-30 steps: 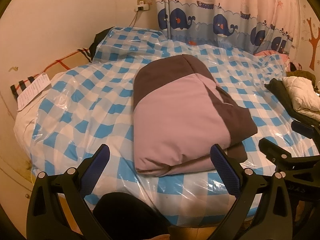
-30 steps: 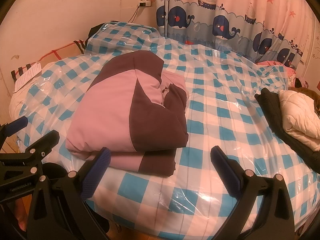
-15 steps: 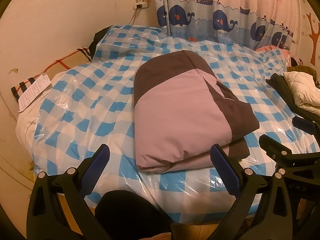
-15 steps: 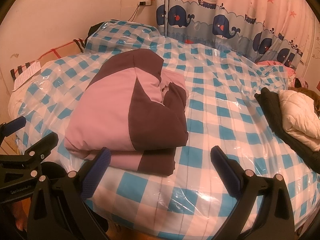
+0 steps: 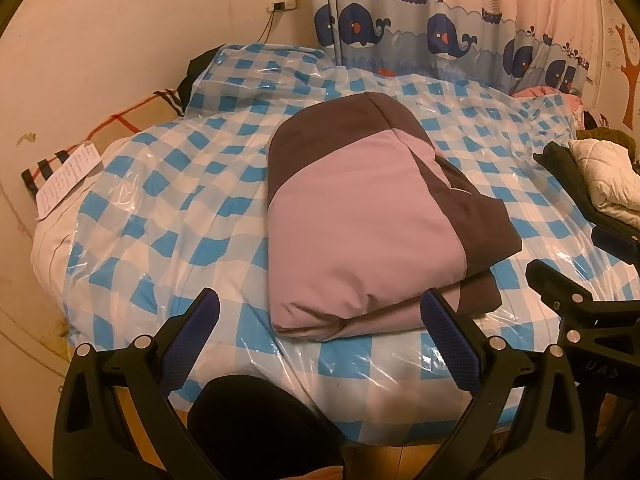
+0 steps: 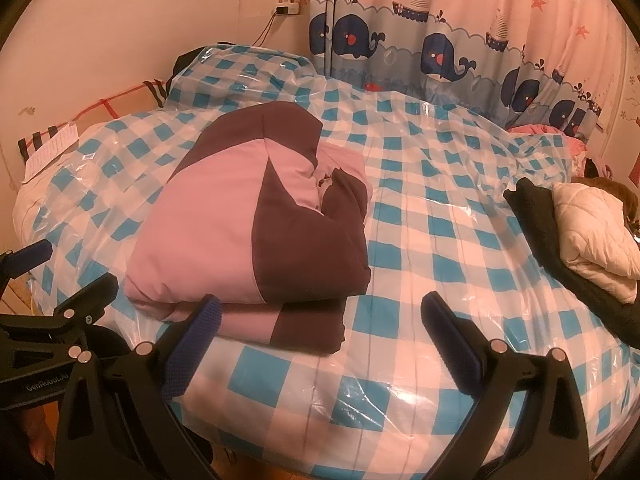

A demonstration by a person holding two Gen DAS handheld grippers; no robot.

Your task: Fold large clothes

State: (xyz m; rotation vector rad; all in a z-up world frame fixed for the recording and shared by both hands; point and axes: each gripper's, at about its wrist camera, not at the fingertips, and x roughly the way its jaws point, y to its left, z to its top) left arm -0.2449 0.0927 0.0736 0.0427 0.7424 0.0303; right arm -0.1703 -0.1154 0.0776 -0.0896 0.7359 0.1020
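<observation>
Left wrist view: the left gripper (image 5: 320, 320) hangs over the near edge of the bed (image 5: 160, 216), jaws wide apart and gripping nothing. The jacket (image 5: 360, 216), pink and brown, lies folded in a thick bundle in the middle of the bed, its near edge just beyond the fingertips (image 5: 436, 312). A clear plastic sheet (image 5: 132, 200) covers the blue check bedding under it. Far right, a black garment (image 5: 568, 176) with a cream quilted coat (image 5: 604, 172) on top sits at the bed's edge, well apart from the jacket. The right gripper (image 5: 600, 272) pokes in from the right. A paper (image 5: 66, 176) rests on a striped pillow (image 5: 132, 120) at left; the whale curtain (image 5: 440, 28) hangs behind.

Right wrist view: the right gripper (image 6: 320, 320) is also spread wide, empty. The jacket (image 6: 248, 228) lies left of centre, its near corner right behind the left finger (image 6: 200, 324). Nothing stands between the jaws and the bedding. The cream coat (image 6: 592, 232) on the black garment (image 6: 532, 208) sits at right. The left gripper (image 6: 60, 284) shows at the left edge.
</observation>
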